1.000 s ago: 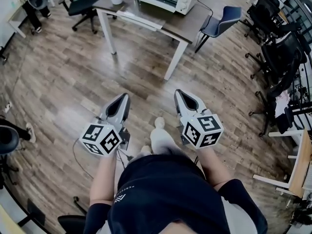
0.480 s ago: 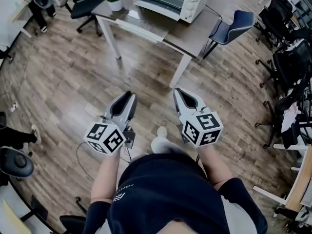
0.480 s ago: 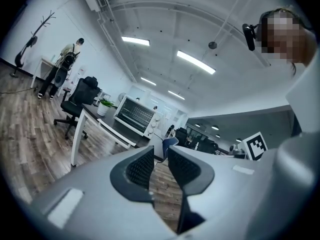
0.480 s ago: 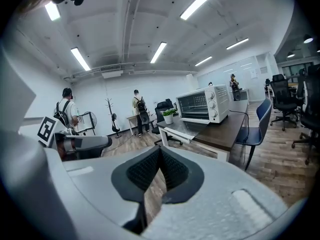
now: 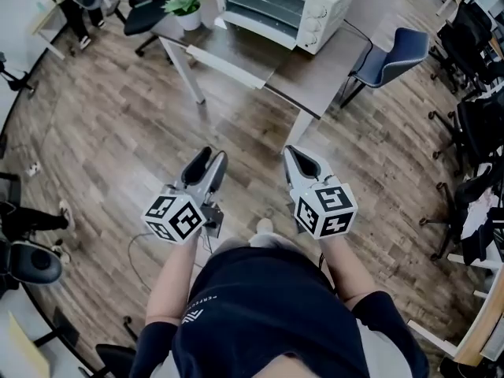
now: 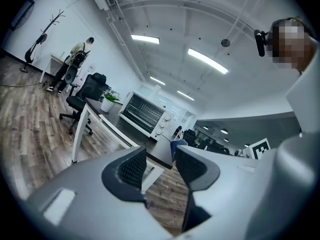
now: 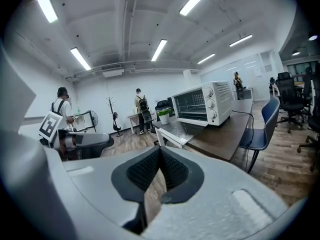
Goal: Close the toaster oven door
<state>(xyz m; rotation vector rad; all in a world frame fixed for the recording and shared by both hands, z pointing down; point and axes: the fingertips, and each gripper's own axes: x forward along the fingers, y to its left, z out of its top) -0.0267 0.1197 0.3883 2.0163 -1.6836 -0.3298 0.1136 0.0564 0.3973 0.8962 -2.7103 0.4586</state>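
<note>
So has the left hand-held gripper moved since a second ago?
Yes. The left hand-held gripper has advanced toward the table with the toaster oven; its jaws have just been opening, empty.

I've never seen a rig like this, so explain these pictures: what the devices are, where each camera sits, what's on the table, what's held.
A person holds a two-jaw gripper in each hand; the marker cubes belong to them. The head view looks down from the person's head: left gripper, right gripper. The other two pictures come from cameras riding on each gripper, looking along its jaws. On the dark wooden table stand a white toaster oven with its glass door folded down open, and a small potted plant. Nothing is held: the left jaws have just been opening and stand apart, empty; the right jaws are together, empty.
</note>
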